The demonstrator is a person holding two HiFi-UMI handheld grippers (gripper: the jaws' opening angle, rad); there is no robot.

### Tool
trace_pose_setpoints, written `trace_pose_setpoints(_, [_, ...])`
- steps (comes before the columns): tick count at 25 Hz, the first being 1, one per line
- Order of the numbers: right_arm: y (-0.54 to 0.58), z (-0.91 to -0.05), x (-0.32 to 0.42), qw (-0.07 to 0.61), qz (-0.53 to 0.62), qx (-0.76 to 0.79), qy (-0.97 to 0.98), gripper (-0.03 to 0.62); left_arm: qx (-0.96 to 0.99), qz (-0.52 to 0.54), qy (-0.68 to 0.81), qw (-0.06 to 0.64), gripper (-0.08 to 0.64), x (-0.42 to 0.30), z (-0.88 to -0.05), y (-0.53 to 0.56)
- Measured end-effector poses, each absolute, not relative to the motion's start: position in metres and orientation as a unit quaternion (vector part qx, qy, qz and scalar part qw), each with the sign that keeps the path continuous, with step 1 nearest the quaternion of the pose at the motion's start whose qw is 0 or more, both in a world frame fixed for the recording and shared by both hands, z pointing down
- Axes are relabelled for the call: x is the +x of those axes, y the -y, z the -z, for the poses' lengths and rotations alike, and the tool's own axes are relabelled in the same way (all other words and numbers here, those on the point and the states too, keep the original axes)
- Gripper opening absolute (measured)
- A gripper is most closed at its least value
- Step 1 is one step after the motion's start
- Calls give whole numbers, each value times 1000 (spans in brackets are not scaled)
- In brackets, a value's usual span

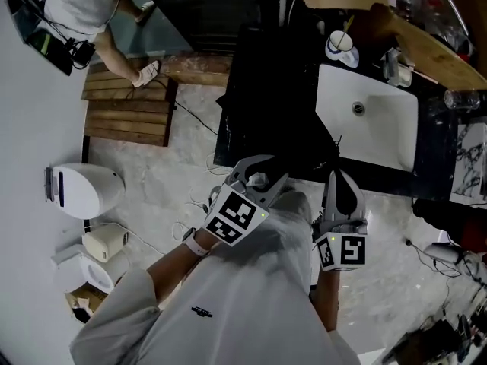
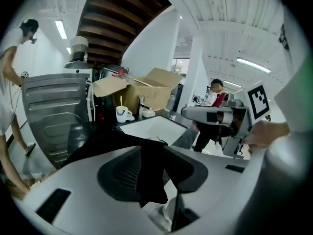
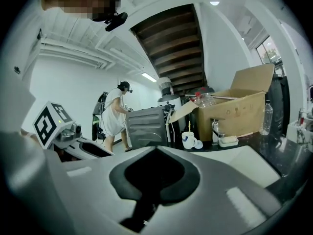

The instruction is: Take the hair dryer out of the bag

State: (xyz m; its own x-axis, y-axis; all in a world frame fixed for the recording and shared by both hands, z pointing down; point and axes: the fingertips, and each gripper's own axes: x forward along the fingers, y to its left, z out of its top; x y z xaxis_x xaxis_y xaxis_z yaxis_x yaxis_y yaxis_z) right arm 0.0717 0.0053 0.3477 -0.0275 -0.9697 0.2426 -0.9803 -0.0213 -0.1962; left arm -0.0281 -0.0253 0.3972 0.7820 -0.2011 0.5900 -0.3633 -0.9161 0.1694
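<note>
A black counter (image 1: 440, 154) fills the upper middle of the head view, with a white sink (image 1: 380, 139) set into its right part. A black bag (image 2: 146, 153) lies slumped on the counter left of the sink, soft, matt and creased, reaching down to the counter's lower edge. The hair dryer shows in no view, so its heading and long axis cannot be told. The left gripper (image 1: 262, 172), at lower centre, has its jaws parted with a fold of the bag hanging between them. The right gripper (image 1: 340, 175), just right of it, has its jaws closed and nothing visible between them. A white mug (image 1: 342, 46) stands above the sink
</note>
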Motion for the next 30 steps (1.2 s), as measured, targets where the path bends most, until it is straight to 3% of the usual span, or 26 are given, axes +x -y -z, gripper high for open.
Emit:
trace_pose_setpoints(8, [-8,-366,91,22,-176,705,687,11,922,-356,104,107,190,-5,-440,13])
trace_pose_setpoints(14, [-3,-381,92,27,-191,698,690,11,912,-398,82,49,184,3,-471,4])
trace_pose_setpoints(21, [-4,-407,97,25,-211,692,690,11,901,-419,104,41,221,11,-500,6])
trace_pose_setpoints(22, [-4,-410,98,25,-213,691,690,11,899,-422,109,40,215,11,-504,8])
trace_pose_setpoints(26, [-5,-421,99,27,-221,690,688,11,897,-412,141,69,33,10,-509,23])
trace_pose_setpoints(30, [-6,-429,99,31,-225,691,686,11,899,-394,150,123,26,9,-506,30])
